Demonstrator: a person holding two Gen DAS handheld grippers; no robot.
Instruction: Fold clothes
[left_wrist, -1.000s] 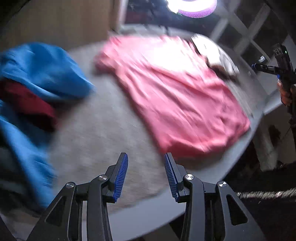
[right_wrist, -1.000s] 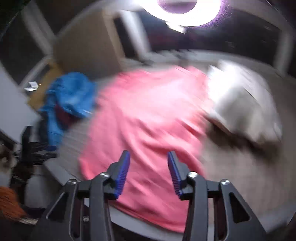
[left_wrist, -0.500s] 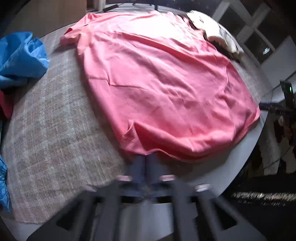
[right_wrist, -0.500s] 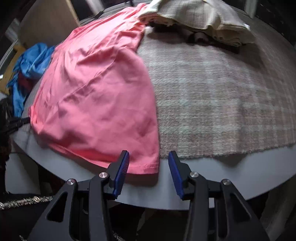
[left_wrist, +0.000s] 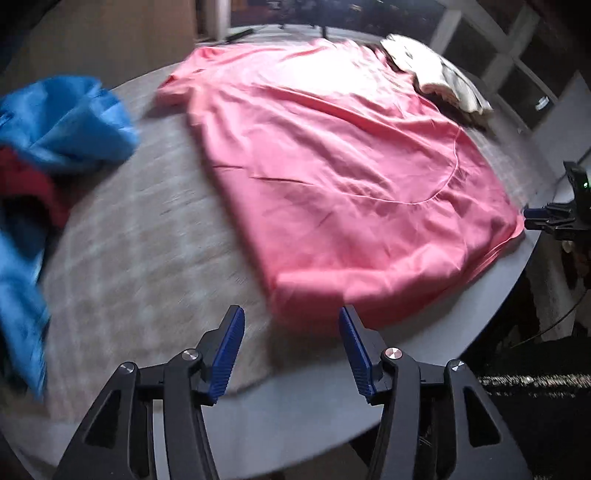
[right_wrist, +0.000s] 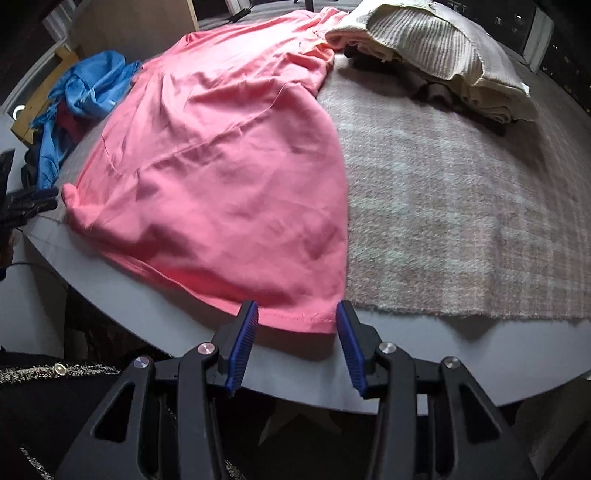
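A: What's nearest in the right wrist view?

B: The right gripper (right_wrist: 293, 334), its blue-padded jaws spread wide and gripping nothing. The hem corner of the pink shirt (right_wrist: 221, 177) lies between the fingertips, at the near edge of the grey table (right_wrist: 424, 354). I cannot tell whether the pads touch the cloth.

A: And the left one?

B: The left gripper (left_wrist: 291, 343) is released too, jaws apart and empty. It hovers above the near edge of the table (left_wrist: 314, 398), with the other hem corner of the pink shirt (left_wrist: 332, 155) just beyond its fingertips. That view is blurred on its left side.

A: Where does the shirt lie overall?

B: Spread flat on a plaid blanket (right_wrist: 443, 206) that covers most of the table. Its hem runs along the near edge, slightly overhanging the blanket onto bare tabletop, and its body stretches away toward the far edge.

A: Anything else on the surface?

B: A crumpled blue garment (right_wrist: 85, 92) with something red under it sits toward the far left edge. A folded cream knit (right_wrist: 436, 51) rests on a darker piece at the far right, just beside the shirt's upper end.

A: Can each gripper see the other?

B: Yes. The right gripper shows at the right rim of the left view (left_wrist: 554, 218), and dark fingers of the left one (right_wrist: 26, 203) at the left rim of the right view.
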